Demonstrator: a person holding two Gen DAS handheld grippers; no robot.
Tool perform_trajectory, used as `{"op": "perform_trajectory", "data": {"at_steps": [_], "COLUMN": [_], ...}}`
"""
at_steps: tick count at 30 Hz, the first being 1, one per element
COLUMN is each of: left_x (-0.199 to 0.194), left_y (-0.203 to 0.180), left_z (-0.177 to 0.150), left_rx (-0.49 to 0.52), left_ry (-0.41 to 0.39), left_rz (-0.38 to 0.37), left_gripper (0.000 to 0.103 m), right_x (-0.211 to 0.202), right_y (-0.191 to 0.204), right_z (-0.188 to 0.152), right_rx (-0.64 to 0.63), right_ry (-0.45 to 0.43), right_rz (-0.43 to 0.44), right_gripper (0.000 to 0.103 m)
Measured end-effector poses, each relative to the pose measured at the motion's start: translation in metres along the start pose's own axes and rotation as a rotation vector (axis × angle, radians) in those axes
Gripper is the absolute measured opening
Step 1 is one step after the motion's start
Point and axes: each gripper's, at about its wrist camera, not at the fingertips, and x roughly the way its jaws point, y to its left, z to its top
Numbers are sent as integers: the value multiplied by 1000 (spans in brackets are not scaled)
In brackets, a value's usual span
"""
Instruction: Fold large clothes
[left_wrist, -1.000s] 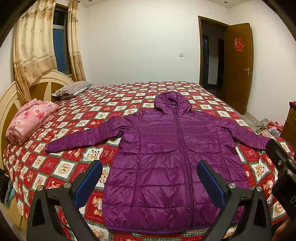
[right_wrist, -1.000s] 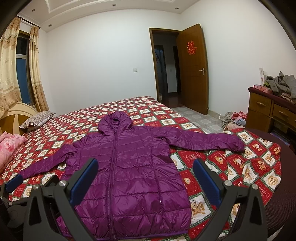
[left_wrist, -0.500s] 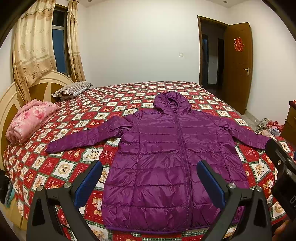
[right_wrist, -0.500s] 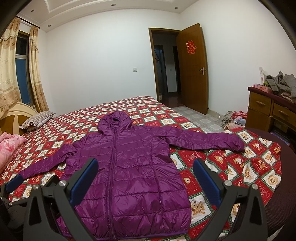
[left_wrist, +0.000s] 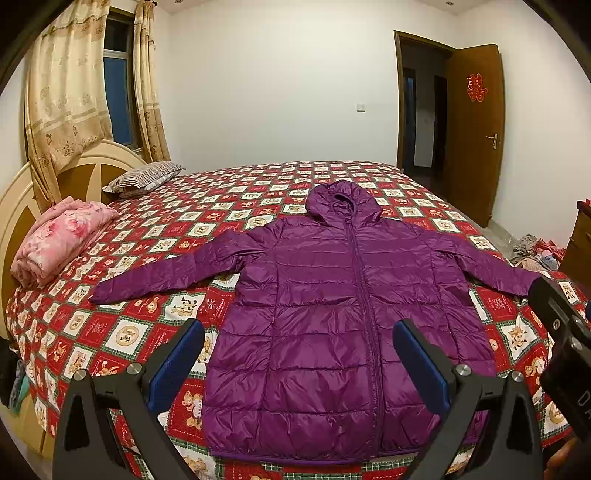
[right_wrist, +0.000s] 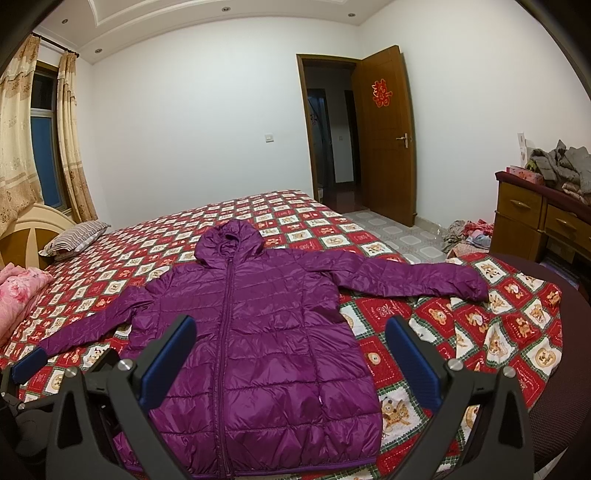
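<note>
A purple hooded puffer jacket lies flat and zipped on the bed, front up, hood far, both sleeves spread out sideways. It also shows in the right wrist view. My left gripper is open and empty, held above the jacket's hem near the bed's front edge. My right gripper is open and empty, also above the hem. The left gripper's blue pad shows at the left edge of the right wrist view.
The bed has a red patchwork cover. A folded pink quilt and a striped pillow lie by the headboard on the left. A wooden dresser with clothes stands right. Clothes lie on the floor by the open door.
</note>
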Motion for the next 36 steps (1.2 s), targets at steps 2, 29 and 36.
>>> {"op": "perform_trajectory", "data": {"at_steps": [2,29,36], "left_x": [0,100,156], "left_y": [0,-7,25], "left_z": [0,7,19], "left_rx": [1,45,57], "left_ry": [1,124,81], "left_rz": [0,-45,14], "left_gripper": [102,102,102], "right_x": [0,70,88], "right_y": [0,-118,-218], "right_z": [0,-1,-4], "right_rx": [0,175,344], "right_ry": [-1,111,130], "right_rz": [-1,-204,-359], "right_gripper": [103,103,102]}}
